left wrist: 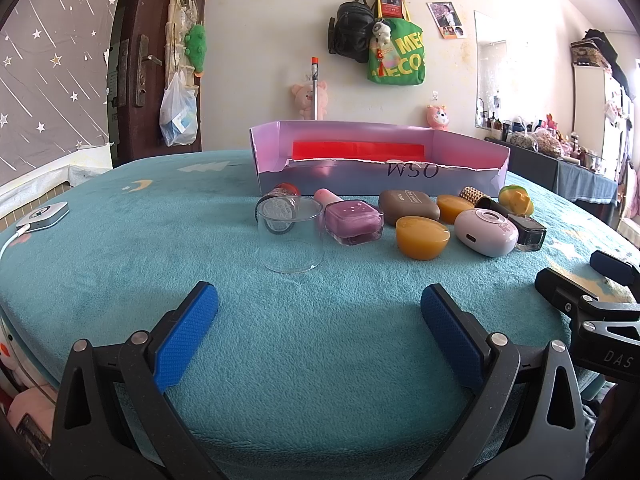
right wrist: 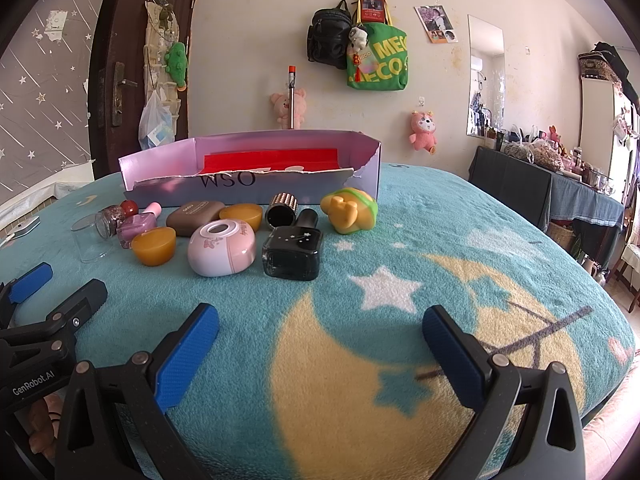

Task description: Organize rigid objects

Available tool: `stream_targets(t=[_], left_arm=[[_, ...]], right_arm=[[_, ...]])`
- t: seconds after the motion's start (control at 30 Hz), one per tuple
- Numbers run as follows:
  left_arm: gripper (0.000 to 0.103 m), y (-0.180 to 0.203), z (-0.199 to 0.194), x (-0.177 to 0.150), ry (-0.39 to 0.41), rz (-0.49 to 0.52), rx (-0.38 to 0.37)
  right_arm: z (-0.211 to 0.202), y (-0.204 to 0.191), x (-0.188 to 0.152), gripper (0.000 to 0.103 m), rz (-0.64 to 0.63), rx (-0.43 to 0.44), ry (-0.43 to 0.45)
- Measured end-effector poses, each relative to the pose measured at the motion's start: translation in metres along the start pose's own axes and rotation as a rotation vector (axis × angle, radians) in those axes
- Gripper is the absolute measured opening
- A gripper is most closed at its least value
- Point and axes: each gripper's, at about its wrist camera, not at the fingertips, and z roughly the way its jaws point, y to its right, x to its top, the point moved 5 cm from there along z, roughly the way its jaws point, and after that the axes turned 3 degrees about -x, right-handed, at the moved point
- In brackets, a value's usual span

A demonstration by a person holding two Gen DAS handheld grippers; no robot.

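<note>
A row of small items lies before a lilac cardboard box (left wrist: 360, 180) (right wrist: 256, 184) with a red sheet inside. From the left I see a clear glass cup (left wrist: 290, 234) (right wrist: 89, 240), a glitter bottle (left wrist: 282, 196), a mauve polish bottle (left wrist: 352, 220) (right wrist: 136, 228), a brown case (left wrist: 408, 206) (right wrist: 194, 214), two amber half-domes (left wrist: 422, 236) (right wrist: 154, 245), a pink round case (left wrist: 486, 232) (right wrist: 222, 252), a black polish bottle (right wrist: 294, 252) (left wrist: 530, 232), a studded tube (right wrist: 282, 210) and a yellow-green toy (right wrist: 352, 210) (left wrist: 516, 199). My left gripper (left wrist: 320, 312) and right gripper (right wrist: 320, 332) stand open, short of the row.
A teal fleece cloth (right wrist: 440, 240) with moon and star prints covers the table. A white charger (left wrist: 42, 216) with its cable lies at the far left edge. The other gripper (left wrist: 588, 304) shows at the left view's right side. A dresser with clutter (right wrist: 560, 184) stands to the right.
</note>
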Motion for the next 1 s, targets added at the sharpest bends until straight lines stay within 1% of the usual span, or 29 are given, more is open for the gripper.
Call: stream_targets(t=[0.43, 0.57, 0.63, 0.8, 1.0], left_arm=[[0.103, 0.0, 0.0, 0.0, -0.005, -0.003, -0.003], [0.103, -0.001, 0.002, 0.001, -0.029, -0.008, -0.008], [0.103, -0.006, 0.002, 0.007, -0.041, -0.023, -0.014], [0.103, -0.018, 0.008, 0.015, -0.085, -0.069, -0.016], [0.103, -0.027, 0.012, 0.025, -0.134, -0.081, 0.001]], right_arm=[[-0.001, 0.001, -0.001, 0.103, 0.001, 0.001, 0.0], [-0.001, 0.0, -0.004, 0.103, 0.001, 0.004, -0.012], [-0.001, 0.0, -0.005, 0.103, 0.005, 0.007, -0.025], [0.002, 0.002, 0.007, 0.103, 0.008, 0.013, -0.058], [0.003, 0.005, 0.011, 0.103, 0.021, 0.005, -0.069]])
